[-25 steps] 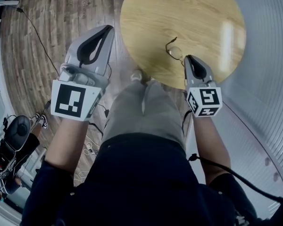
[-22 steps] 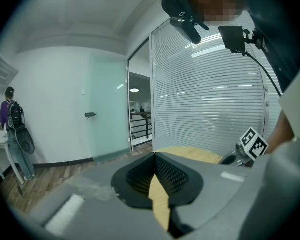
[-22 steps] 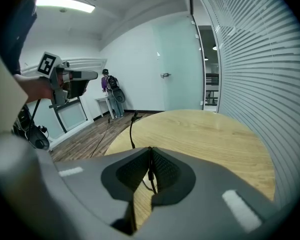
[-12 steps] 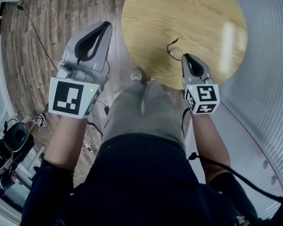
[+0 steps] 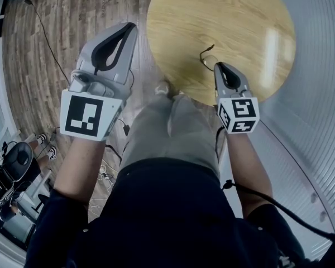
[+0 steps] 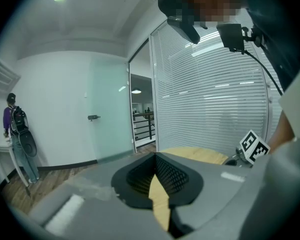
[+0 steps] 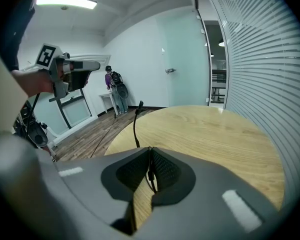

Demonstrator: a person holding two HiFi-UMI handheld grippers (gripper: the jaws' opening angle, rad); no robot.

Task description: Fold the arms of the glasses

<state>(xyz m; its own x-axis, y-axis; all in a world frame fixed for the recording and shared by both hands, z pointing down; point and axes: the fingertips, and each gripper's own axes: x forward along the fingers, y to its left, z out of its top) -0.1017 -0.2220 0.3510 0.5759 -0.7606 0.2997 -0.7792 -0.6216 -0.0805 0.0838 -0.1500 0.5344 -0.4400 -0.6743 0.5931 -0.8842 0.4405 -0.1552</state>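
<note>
Thin dark-framed glasses (image 5: 207,58) lie near the front edge of the round wooden table (image 5: 240,21). My right gripper (image 5: 220,66) is shut on the glasses' frame, with one arm sticking up and away from the jaws. In the right gripper view a dark wire of the glasses (image 7: 136,124) runs between the closed jaws of the right gripper (image 7: 150,154) and rises over the table (image 7: 215,134). My left gripper (image 5: 129,27) is shut on nothing, held over the floor left of the table. In its own view the left gripper (image 6: 155,157) has its jaws together.
Wooden floor (image 5: 56,32) with a black cable (image 5: 44,41) lies left of the table. A curved wall of blinds (image 5: 318,94) runs along the right. A person with a backpack (image 7: 113,84) stands far off by a white wall. Gear (image 5: 11,166) sits on the floor at lower left.
The right gripper stays shut on the glasses at nearly the same spot on the table edge. The left gripper has drifted only slightly.
</note>
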